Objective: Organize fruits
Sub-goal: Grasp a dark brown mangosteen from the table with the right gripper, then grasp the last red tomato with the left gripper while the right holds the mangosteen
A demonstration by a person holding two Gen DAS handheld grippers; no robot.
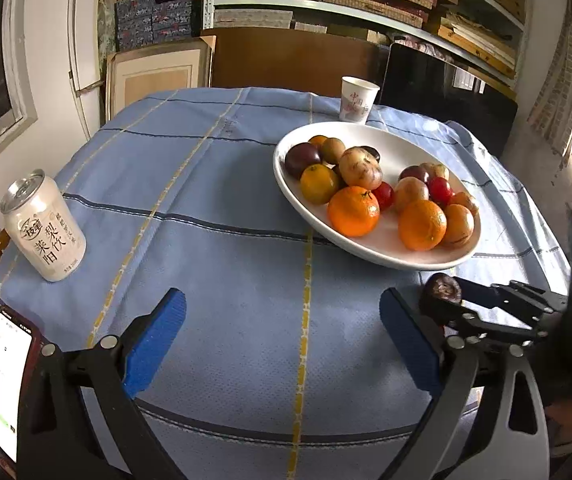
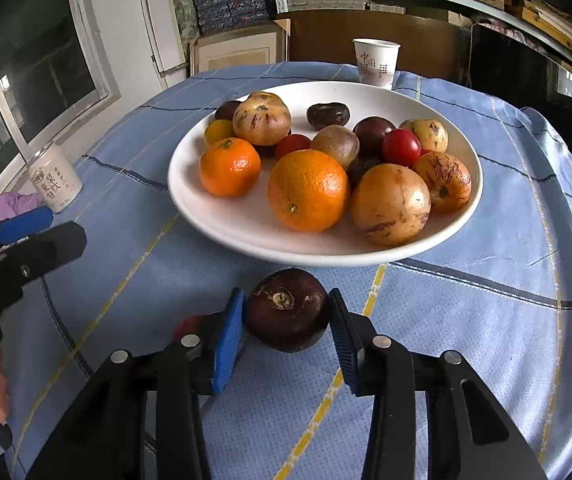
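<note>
On top of a round table with a blue checked cloth (image 2: 485,320) sits a big white plate (image 2: 214,208) piled with fruit: a few oranges (image 2: 308,189), some streaky yellow-brown ones (image 2: 389,204), a couple of red cherry tomatoes (image 2: 401,146) and some dark purple bits at the back. A pale drink can (image 1: 44,226) stands way off on the left side of the cloth, and a paper cup (image 2: 376,62) is upright just past the far rim of the plate. Smaller stuff: the right gripper (image 2: 286,326) has its blue pads clamped on either side of a dark purple-brown fruit (image 2: 286,310), held just in front of the plate's near edge. The left gripper (image 1: 282,336) hangs over bare cloth with its fingers spread wide, nothing in them. A phone (image 1: 6,380) with its screen lit shows at the left edge of the left wrist view.
</note>
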